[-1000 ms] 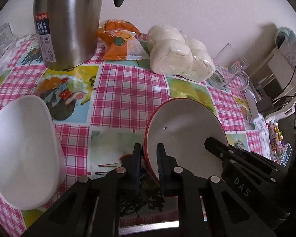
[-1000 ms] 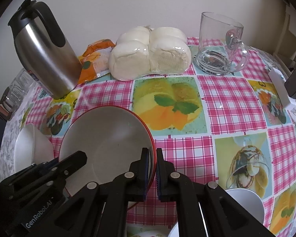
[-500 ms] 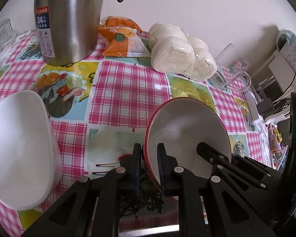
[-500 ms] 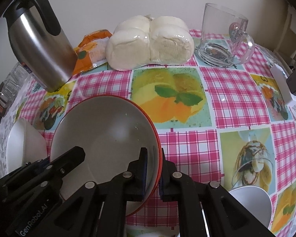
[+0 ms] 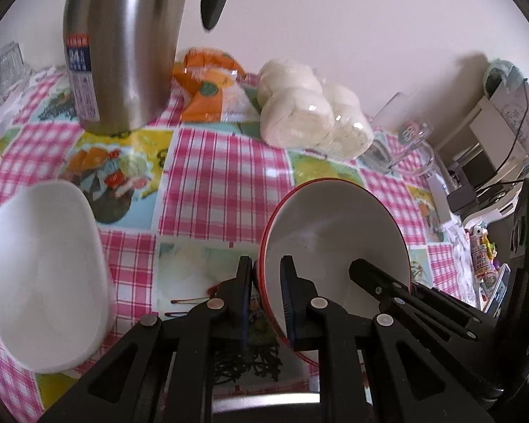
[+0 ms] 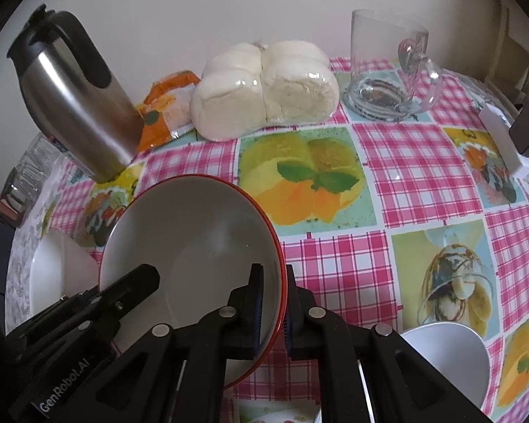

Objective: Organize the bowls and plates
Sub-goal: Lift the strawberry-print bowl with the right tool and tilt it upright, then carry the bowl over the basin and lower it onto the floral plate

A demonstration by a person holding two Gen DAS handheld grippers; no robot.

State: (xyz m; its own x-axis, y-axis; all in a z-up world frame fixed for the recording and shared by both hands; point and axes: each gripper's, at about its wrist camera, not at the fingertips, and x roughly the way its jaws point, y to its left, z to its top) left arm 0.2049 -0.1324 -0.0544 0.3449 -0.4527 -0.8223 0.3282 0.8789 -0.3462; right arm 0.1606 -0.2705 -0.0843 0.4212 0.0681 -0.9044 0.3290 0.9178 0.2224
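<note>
- the red-rimmed bowl [image 5: 335,246] is held between the two tools, lifted and tilted off the checked tablecloth [image 5: 222,176]; how far clear of the cloth it is cannot be read.
- the left gripper [image 5: 266,303] is clamped on the bowl's left rim, one finger outside the wall and one inside the white interior.
- the right gripper [image 6: 273,303] is clamped on the opposite, right rim the same way, wall between its pads, red edge showing in the gap.
- so the bowl lies straight ahead of both sets of fingers, its open mouth facing up and slightly toward the cameras; neither hand is nearer, each has one side.
- a white bowl [image 5: 42,275] sits on the cloth to the left, well apart from the held bowl and closest to the left gripper.
- another white bowl [image 6: 448,363] sits low on the right, just beside the right gripper's arm.
- my judgement: the coming move is carrying the held bowl sideways to one of these and nesting; the left white bowl looks smaller than the red-rimmed bowl, so it may belong inside it rather than under.
- at the back stand a steel thermos jug [image 6: 74,105], an orange snack packet [image 5: 211,84], wrapped white buns [image 6: 264,88] and a glass mug [image 6: 388,70], all out of the path.
- risk: the two grips pulling unevenly and twisting the rim loose.
</note>
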